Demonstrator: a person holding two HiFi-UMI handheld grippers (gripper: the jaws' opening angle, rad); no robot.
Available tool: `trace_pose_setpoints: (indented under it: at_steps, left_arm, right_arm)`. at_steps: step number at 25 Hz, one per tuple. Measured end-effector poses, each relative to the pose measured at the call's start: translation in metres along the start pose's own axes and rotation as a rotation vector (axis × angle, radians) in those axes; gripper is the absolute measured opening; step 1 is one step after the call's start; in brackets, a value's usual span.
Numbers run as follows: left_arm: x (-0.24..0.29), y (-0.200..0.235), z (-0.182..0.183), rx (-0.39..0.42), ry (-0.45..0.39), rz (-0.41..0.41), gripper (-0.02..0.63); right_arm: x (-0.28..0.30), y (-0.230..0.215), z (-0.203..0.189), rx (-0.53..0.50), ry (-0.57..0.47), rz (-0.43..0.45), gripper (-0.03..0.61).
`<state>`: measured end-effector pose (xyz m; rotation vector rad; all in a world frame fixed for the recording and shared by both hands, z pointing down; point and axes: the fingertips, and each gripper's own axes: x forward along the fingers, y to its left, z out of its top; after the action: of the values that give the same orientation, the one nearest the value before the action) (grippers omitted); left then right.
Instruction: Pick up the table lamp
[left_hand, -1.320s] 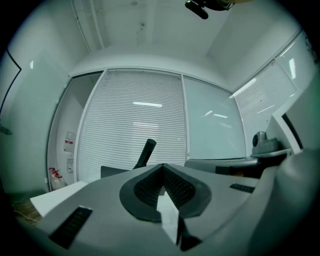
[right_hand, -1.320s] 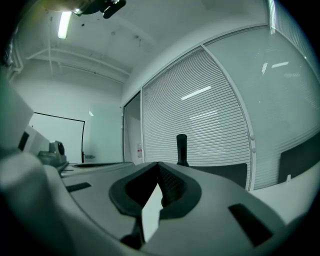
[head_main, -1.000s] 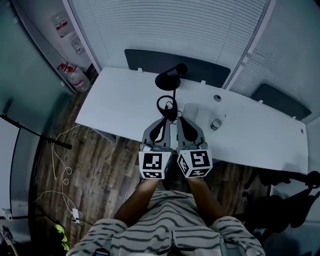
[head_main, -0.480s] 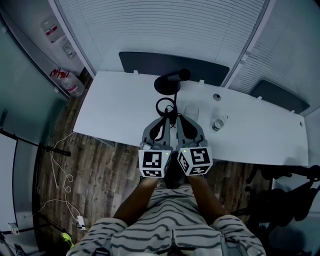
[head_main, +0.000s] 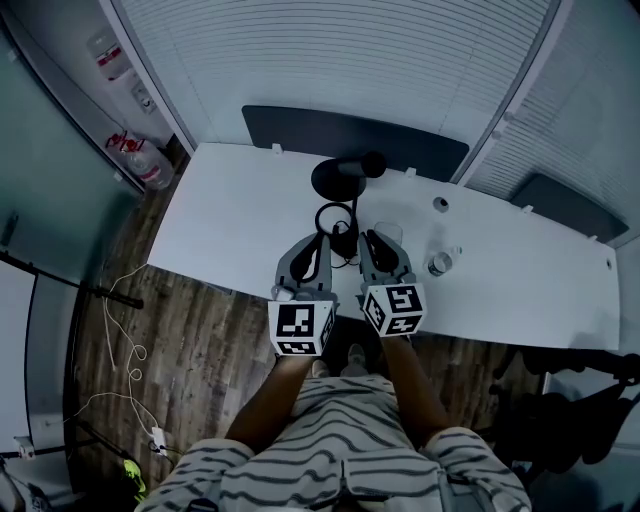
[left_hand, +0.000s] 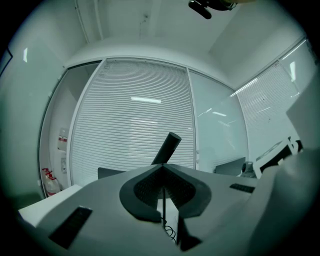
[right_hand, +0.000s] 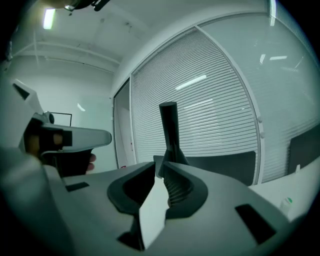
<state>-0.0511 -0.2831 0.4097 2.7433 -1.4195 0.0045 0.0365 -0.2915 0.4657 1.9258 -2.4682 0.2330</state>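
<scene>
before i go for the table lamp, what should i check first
1. The table lamp stands on the desk ahead of both grippers: ok.
2. The right gripper has just been opening its jaws; the gap is narrow and empty. Wide enough for the stem: not ok.
3. The left gripper has its jaws together, empty. Ready to grip: not ok.
4. The coiled cable lies between grippers and lamp base. Path free: not ok.
5. The clear cup sits beside the right gripper. Clearance: cannot tell.

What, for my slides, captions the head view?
Left gripper and right gripper near a black lamp on a white desk, the right's empty jaws just opening.
</scene>
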Motion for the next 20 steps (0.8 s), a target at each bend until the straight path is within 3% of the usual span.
trace_pose_setpoints:
  at_steps: [10,20]
  left_arm:
    - [0.020,0.007,-0.002,0.035,0.013,0.054,0.008]
    - [0.027,0.017,-0.002,0.061,0.016,0.106,0.008]
  right_arm:
    - [0.039,-0.020,-0.030,-0.025,-0.010,0.059,0.155]
    - [0.078,-0.043,-0.078,-0.023,0.022,0.081,0.166]
